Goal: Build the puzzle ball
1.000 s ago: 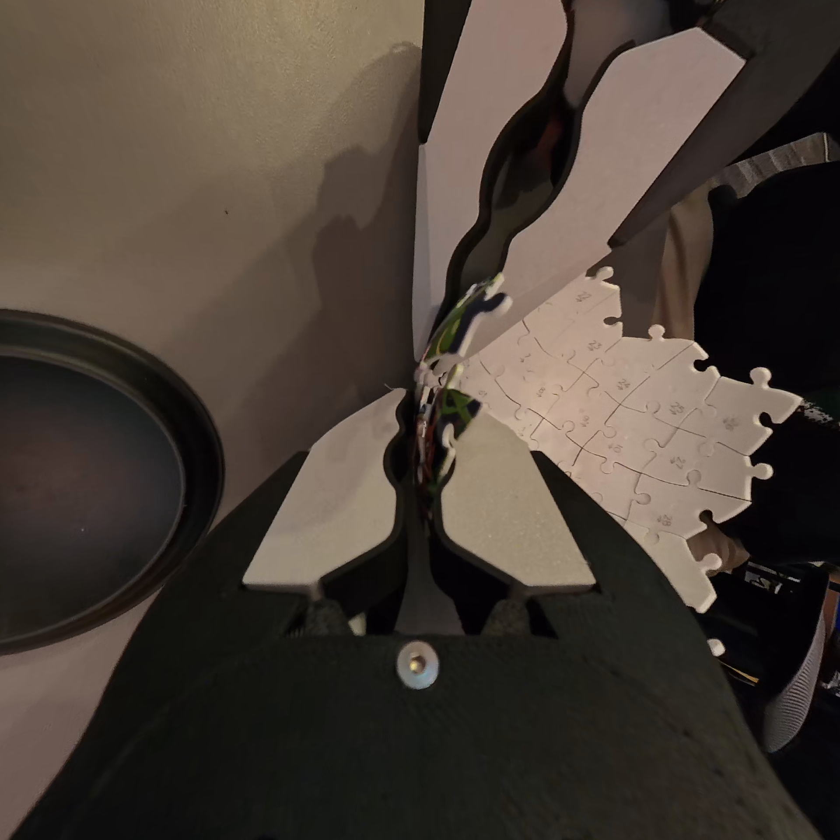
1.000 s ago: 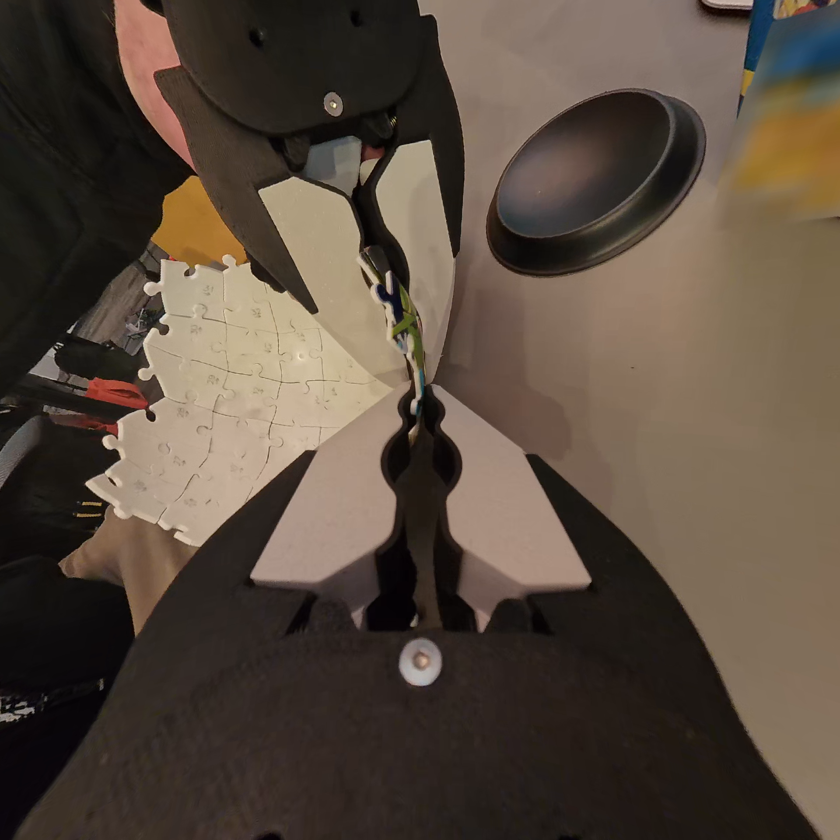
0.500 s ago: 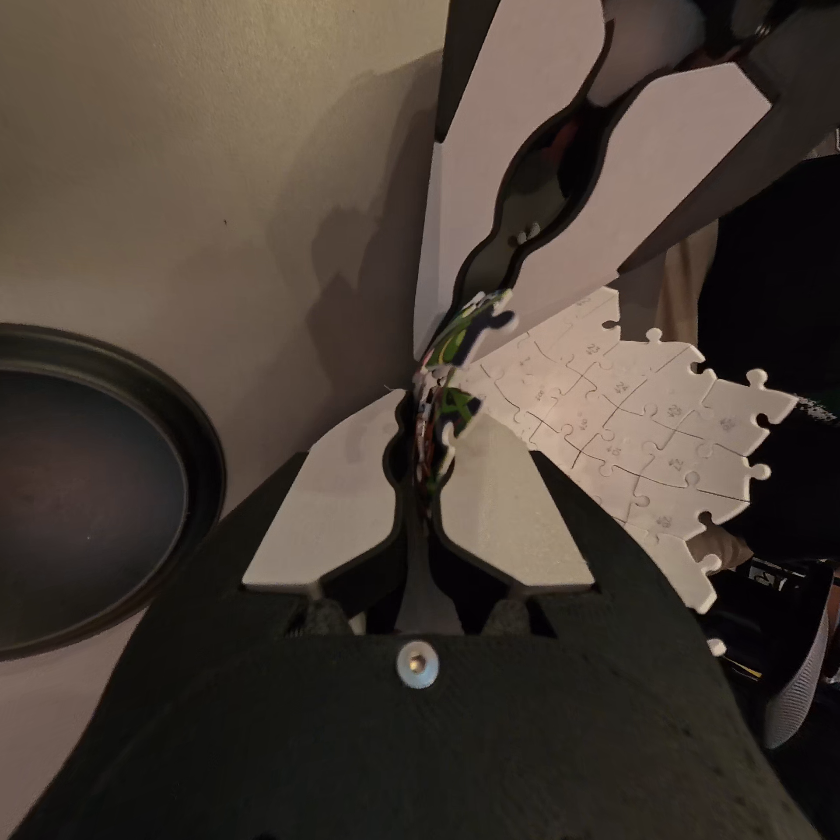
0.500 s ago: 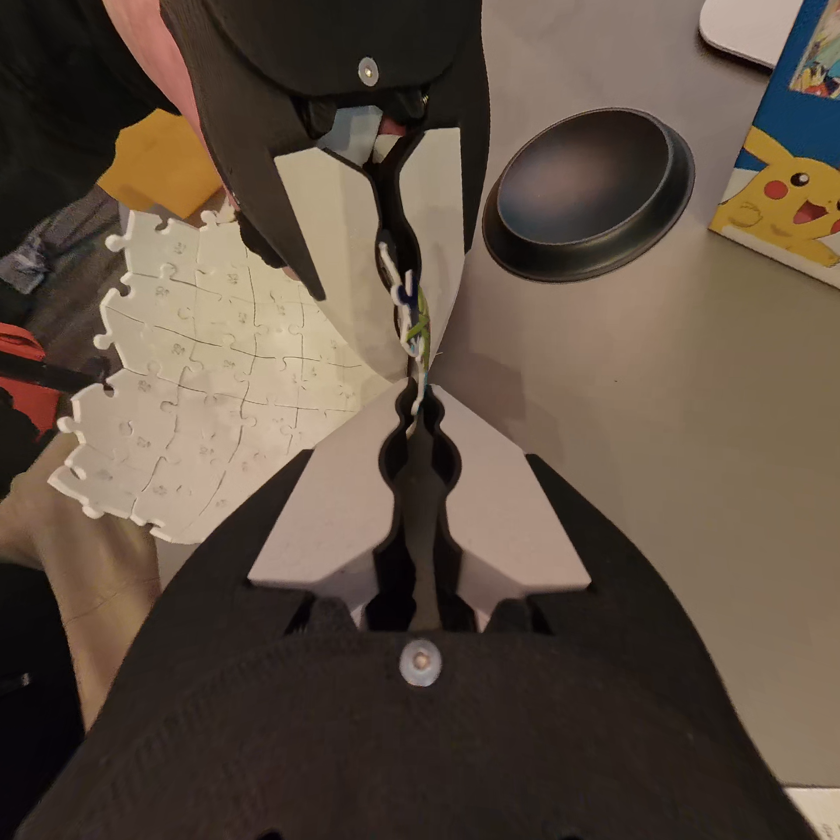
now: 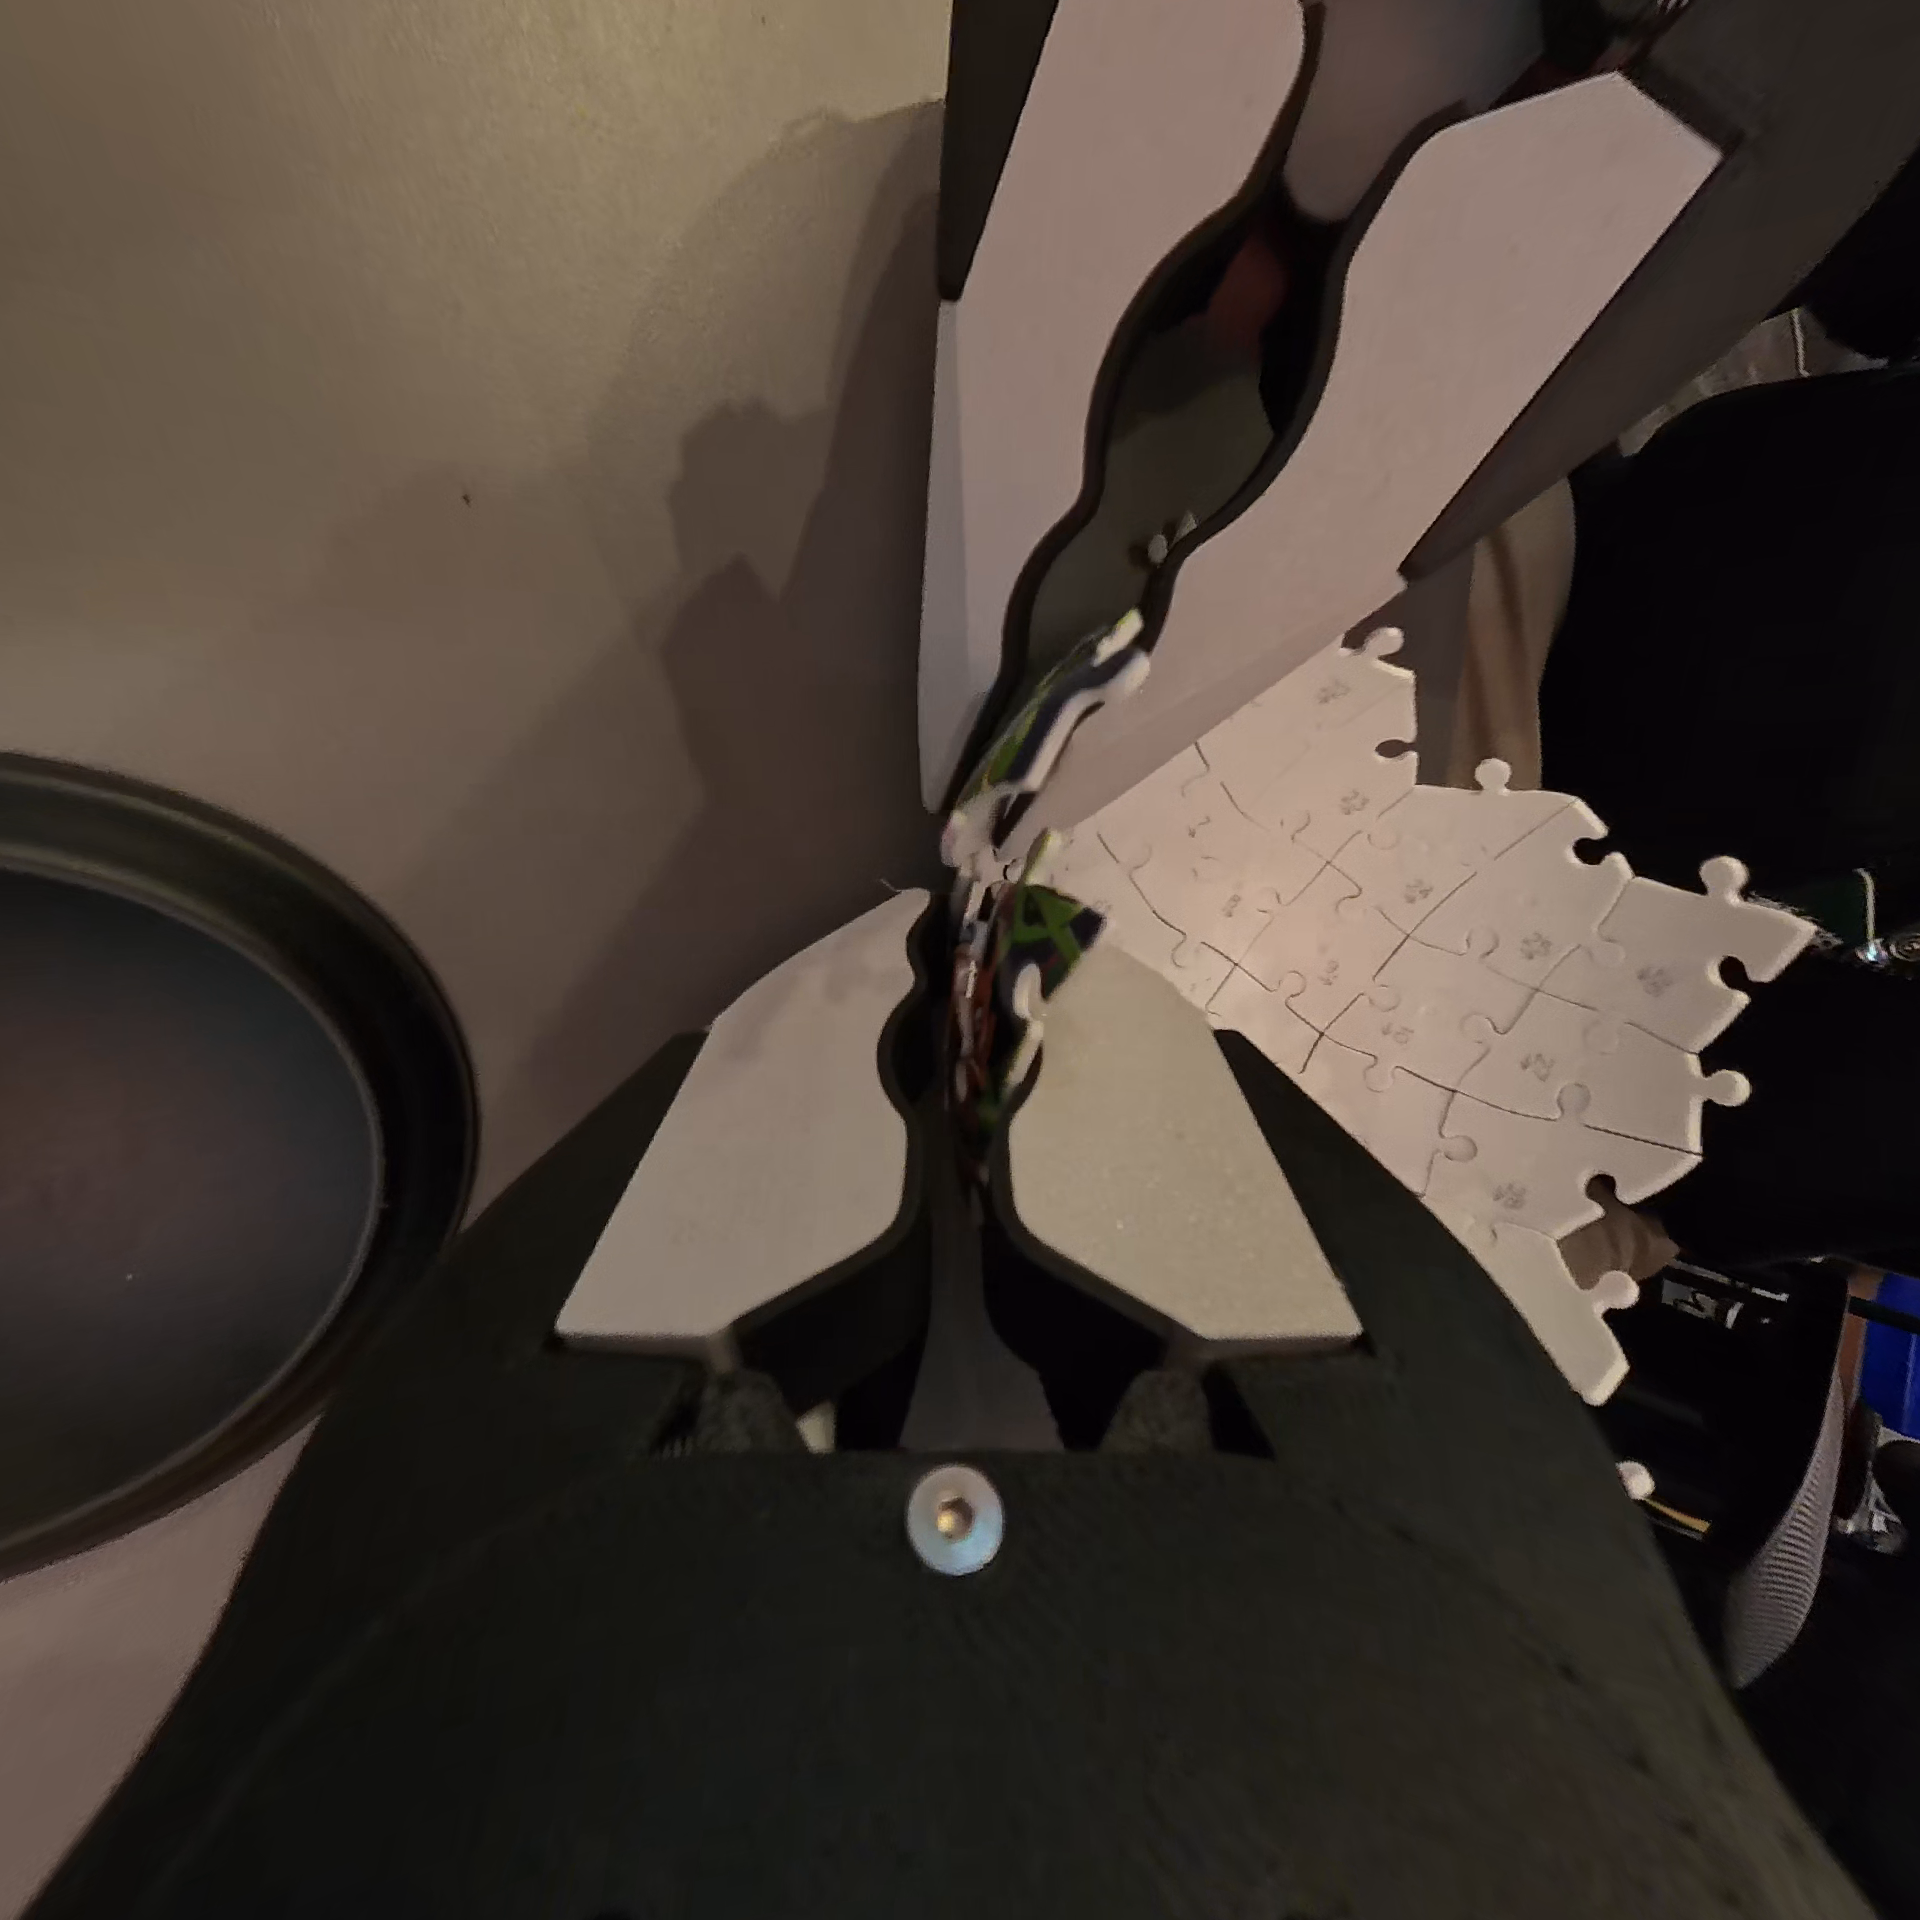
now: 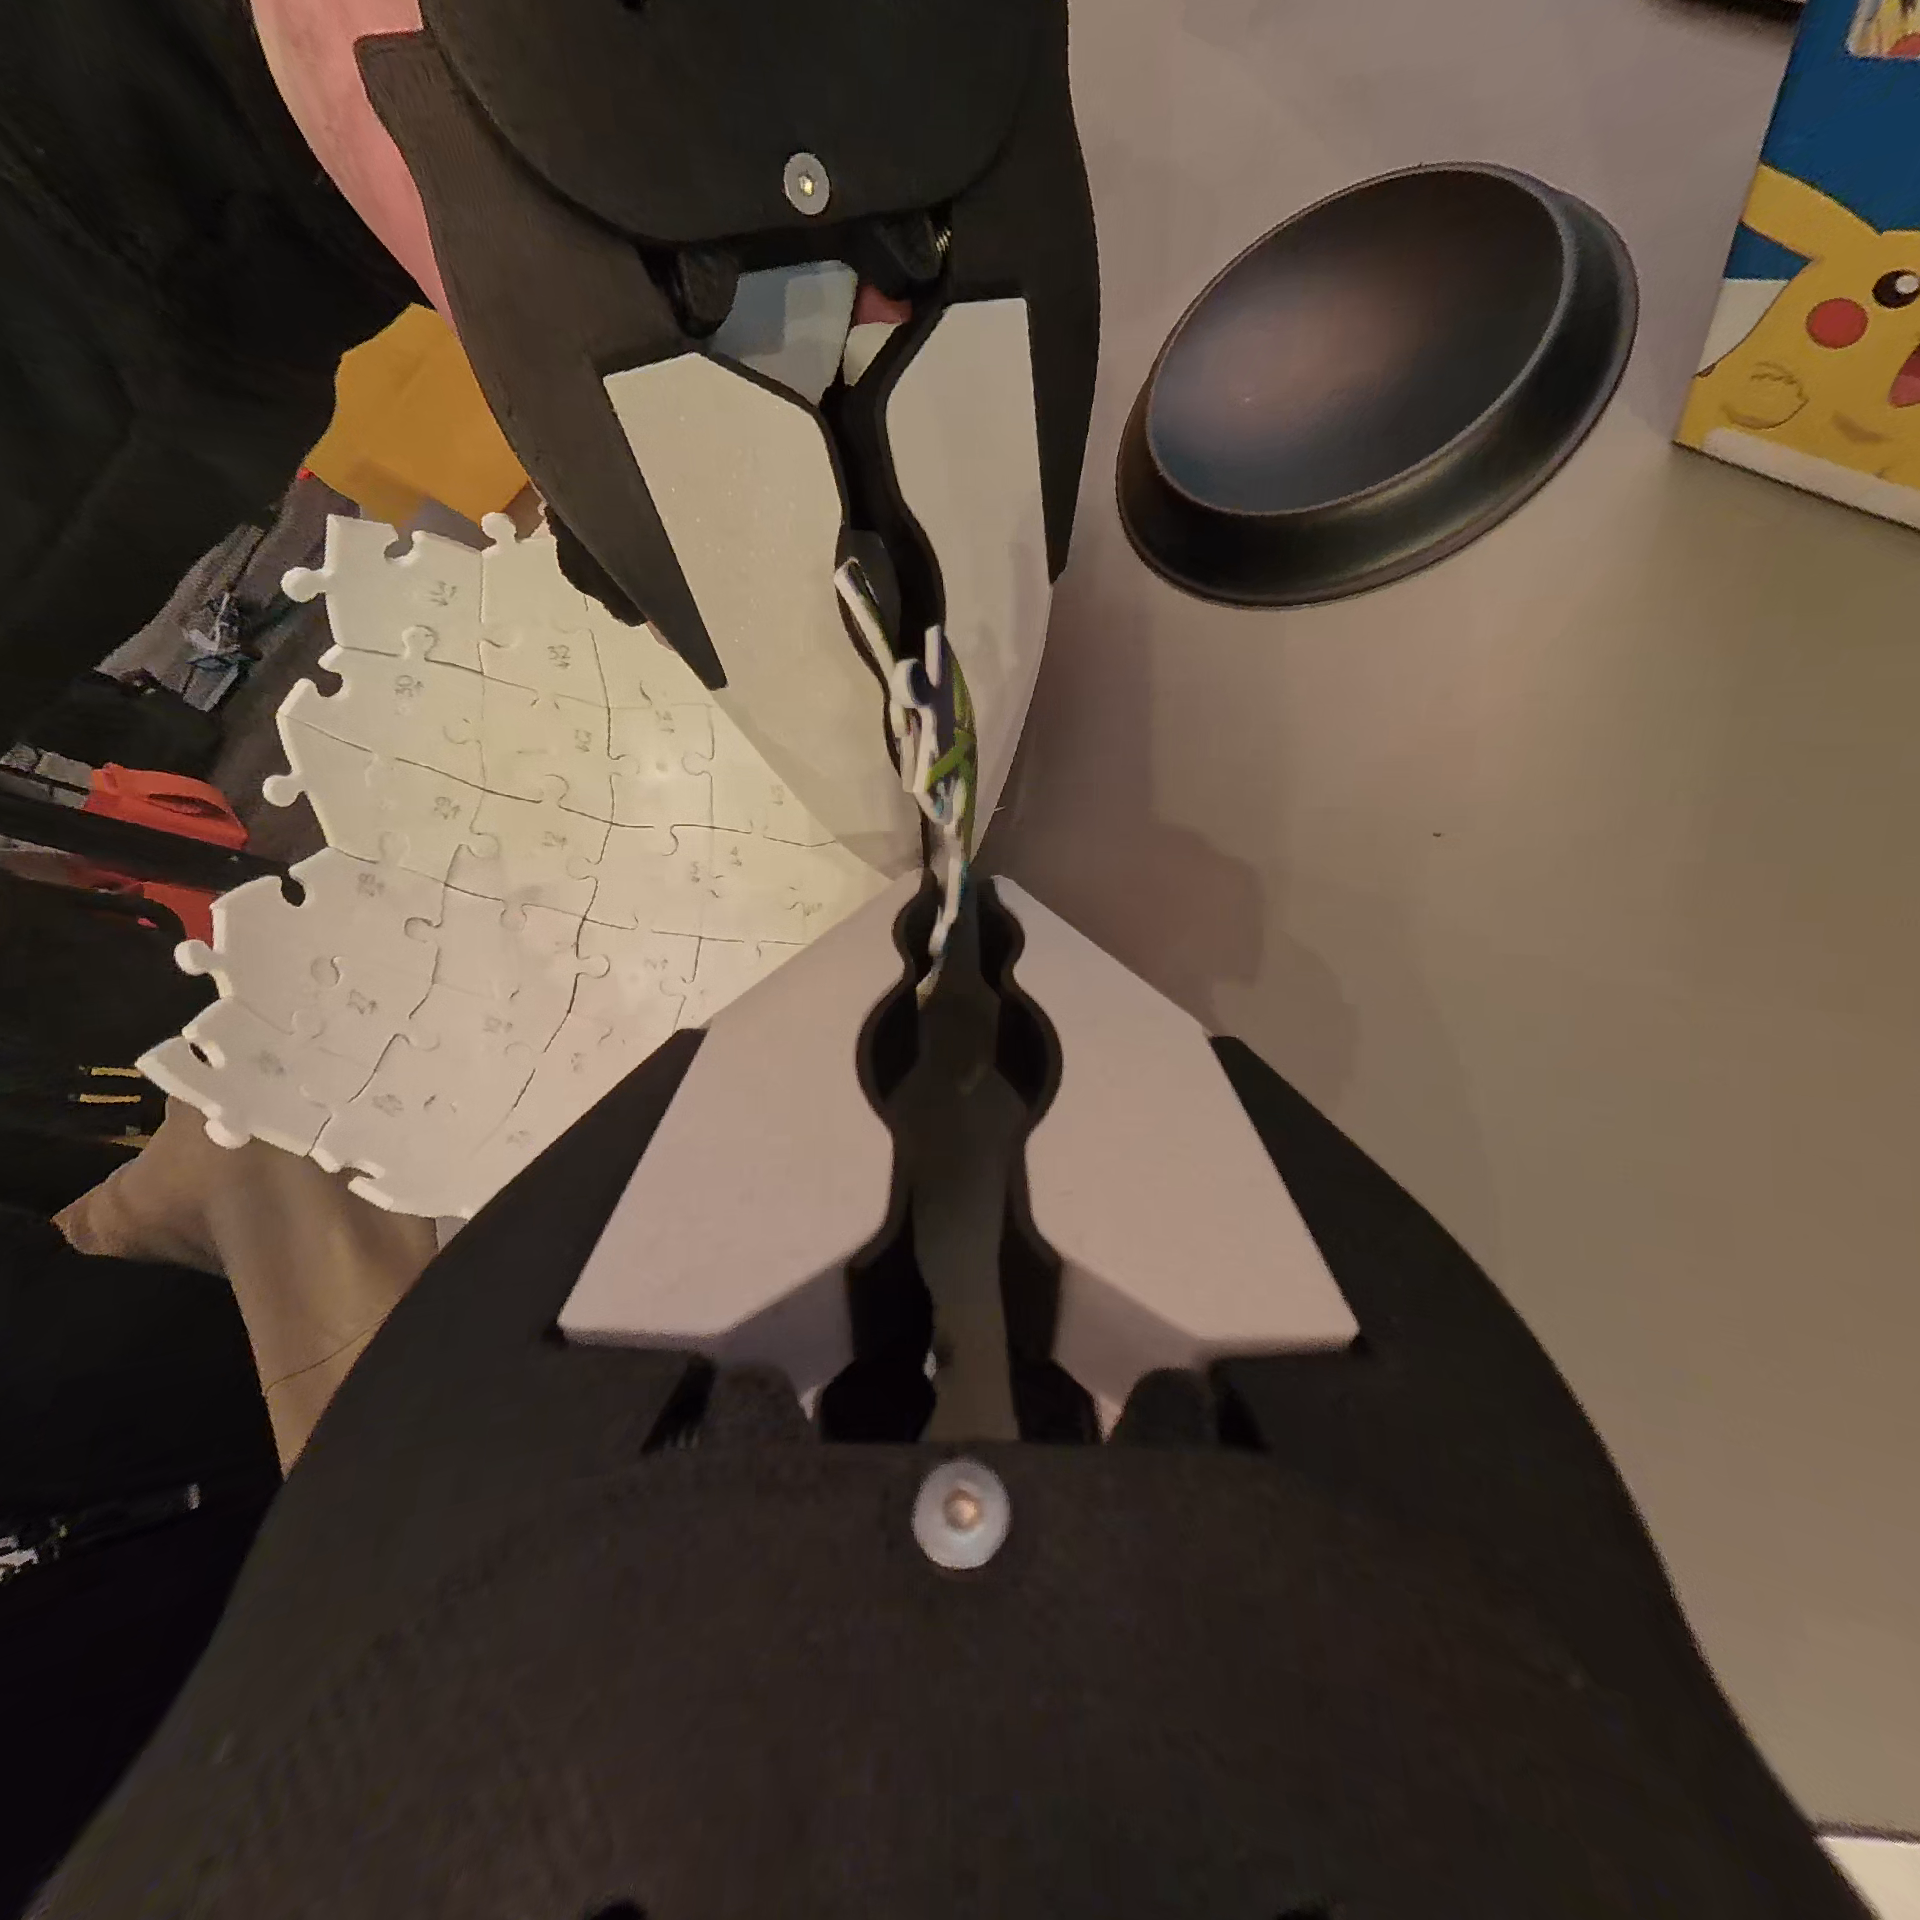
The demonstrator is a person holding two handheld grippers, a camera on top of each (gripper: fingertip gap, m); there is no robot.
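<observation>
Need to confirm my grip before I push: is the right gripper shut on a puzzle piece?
Shut. The right gripper has its fingertips pinched on the edge of a coloured puzzle piece, almost no gap between them.

Dim, warm indoor light; both views bend strongly toward their edges. The puzzle shell [image 5: 1455, 935] glows pale, brightest thing in view, while the grey table [image 5: 416, 416] carries soft gripper shadows. The black dish [image 6: 1382, 384] shows a dull sheen, and foreground housings blur
</observation>
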